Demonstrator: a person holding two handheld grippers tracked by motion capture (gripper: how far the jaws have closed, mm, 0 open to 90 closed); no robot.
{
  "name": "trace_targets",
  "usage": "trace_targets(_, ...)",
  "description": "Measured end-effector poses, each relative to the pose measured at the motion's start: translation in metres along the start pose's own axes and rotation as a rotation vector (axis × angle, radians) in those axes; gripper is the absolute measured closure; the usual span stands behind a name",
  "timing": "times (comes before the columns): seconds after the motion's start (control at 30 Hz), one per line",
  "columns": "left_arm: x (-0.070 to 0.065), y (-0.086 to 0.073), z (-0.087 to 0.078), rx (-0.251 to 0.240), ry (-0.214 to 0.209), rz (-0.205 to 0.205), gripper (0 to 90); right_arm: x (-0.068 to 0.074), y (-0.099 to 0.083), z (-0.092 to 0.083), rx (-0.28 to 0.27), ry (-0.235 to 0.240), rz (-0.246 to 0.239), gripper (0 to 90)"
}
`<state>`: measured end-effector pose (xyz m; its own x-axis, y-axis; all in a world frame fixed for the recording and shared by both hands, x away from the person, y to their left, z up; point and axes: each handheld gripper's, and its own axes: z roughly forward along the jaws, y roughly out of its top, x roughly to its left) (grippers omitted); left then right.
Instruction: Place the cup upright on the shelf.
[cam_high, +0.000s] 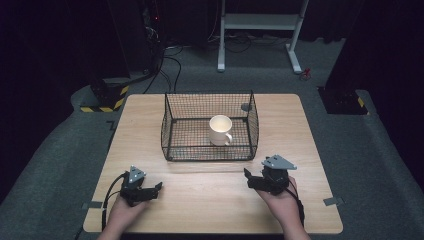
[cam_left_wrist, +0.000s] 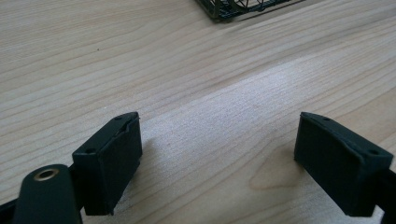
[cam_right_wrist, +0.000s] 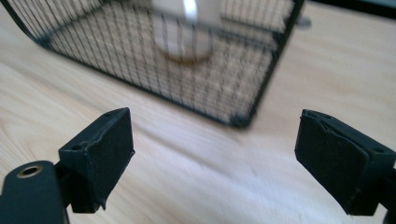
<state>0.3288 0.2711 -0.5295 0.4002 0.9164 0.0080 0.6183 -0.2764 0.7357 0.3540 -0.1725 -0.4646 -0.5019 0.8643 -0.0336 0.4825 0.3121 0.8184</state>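
mug (cam_high: 220, 129) sits inside basket (cam_high: 172, 127); left view catches basket's corner.

Wire basket (cam_high: 210, 127) on wooden table (cam_high: 210, 200)

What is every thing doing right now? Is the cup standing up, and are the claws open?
Mug: upright inside the basket, looks empty, handle toward the person.
Wire basket: upright on the table, open on top.
Left claw: open, holding nothing, low over the table.
Right claw: open, holding nothing, facing the basket.
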Motion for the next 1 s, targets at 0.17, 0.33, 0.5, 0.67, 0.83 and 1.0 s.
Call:
trace_targets(0.17,0.0,0.0,0.0,0.0,0.0,0.0,15.4,-0.016,-0.031,0.006,0.056,-0.032,0.04,11.3)
trace_targets(0.33,0.0,0.0,0.0,0.0,0.0,0.0,15.4,-0.029,-0.053,0.01,0.101,-0.068,0.073,11.3)
trace_targets(0.5,0.0,0.0,0.0,0.0,0.0,0.002,15.4,-0.035,-0.065,0.014,0.185,-0.075,0.103,10.8)
trace_targets(0.67,0.0,0.0,0.0,0.0,0.003,0.002,15.5,-0.035,-0.064,0.016,0.187,-0.09,0.104,10.1)
trace_targets(0.83,0.0,0.0,0.0,-0.003,0.005,-0.001,15.5,-0.033,-0.063,0.018,0.188,-0.097,0.108,9.7)
trace_targets(1.0,0.0,0.0,0.0,-0.003,0.004,-0.001,15.4,-0.033,-0.063,0.017,0.19,-0.111,0.12,8.8)
